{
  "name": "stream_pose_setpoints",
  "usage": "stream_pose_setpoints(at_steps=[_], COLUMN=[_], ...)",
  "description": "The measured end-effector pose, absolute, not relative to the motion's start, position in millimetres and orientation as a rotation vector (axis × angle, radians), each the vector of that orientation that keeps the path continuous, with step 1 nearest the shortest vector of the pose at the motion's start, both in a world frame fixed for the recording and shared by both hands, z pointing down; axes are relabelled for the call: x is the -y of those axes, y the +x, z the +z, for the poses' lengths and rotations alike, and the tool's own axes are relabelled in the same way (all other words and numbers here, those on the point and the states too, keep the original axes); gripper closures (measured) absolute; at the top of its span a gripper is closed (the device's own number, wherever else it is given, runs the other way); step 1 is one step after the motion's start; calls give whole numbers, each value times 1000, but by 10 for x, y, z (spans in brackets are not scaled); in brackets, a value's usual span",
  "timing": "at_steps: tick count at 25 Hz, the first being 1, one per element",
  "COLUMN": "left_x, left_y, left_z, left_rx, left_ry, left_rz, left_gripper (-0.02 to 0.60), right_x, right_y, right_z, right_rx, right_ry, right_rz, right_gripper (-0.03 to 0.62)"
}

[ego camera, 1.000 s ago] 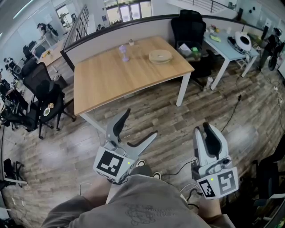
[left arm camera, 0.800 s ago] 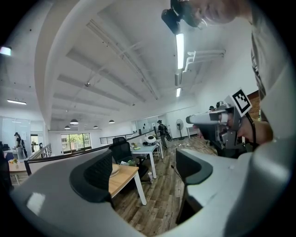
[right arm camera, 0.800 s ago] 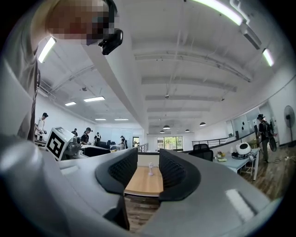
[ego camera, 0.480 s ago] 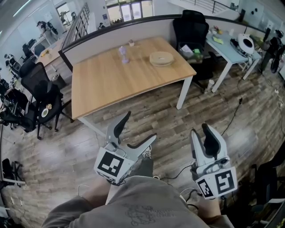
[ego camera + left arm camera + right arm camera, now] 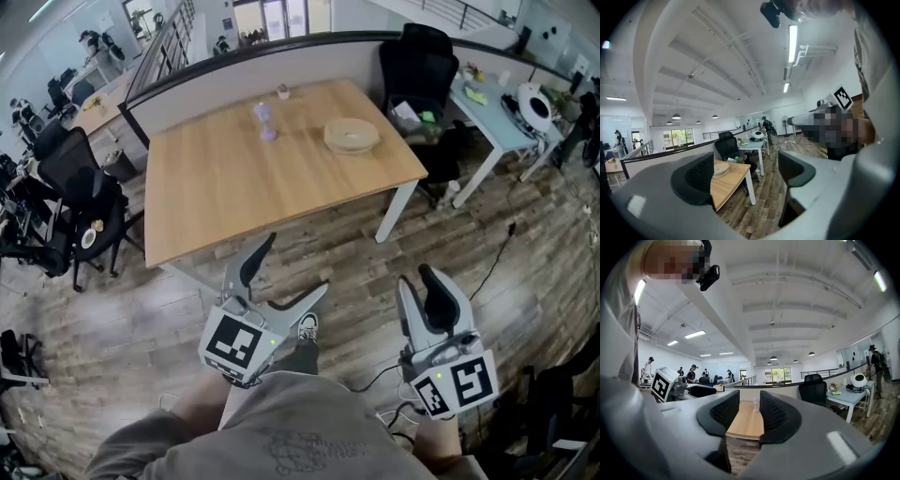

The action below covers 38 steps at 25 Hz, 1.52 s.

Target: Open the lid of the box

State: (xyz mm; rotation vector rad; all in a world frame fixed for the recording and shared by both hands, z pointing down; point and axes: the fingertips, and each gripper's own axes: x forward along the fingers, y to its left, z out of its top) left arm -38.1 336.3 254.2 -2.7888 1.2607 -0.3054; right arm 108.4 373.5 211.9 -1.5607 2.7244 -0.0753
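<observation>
Box (image 5: 352, 136) appears closed, untouched on worktop (image 5: 234, 187), well apart from both claws; left claw (image 5: 295, 265) wide, right claw (image 5: 417, 278) narrowly parted, both empty; approach and opening remain

Near half of table (image 5: 225, 202) lies bare; box (image 5: 352, 136), purple object (image 5: 265, 122) stand beyond.

Box (image 5: 352, 136) on table (image 5: 234, 187), far right
</observation>
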Motion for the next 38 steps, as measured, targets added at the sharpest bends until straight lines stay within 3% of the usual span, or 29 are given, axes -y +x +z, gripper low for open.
stream_pose_setpoints(at_steps=[20, 38], left_x=[-1054, 71], left_y=[-938, -778], left_z=[2571, 2715], left_rx=[-1132, -1143], left_ry=[-2813, -2843], left_rz=[-346, -310], left_gripper=[161, 160], right_x=[-1359, -122], right_y=[437, 615], right_z=[2145, 2402], right_rx=[-2759, -2803], right_ry=[-1631, -1632], right_rz=[-118, -157], right_gripper=[467, 467])
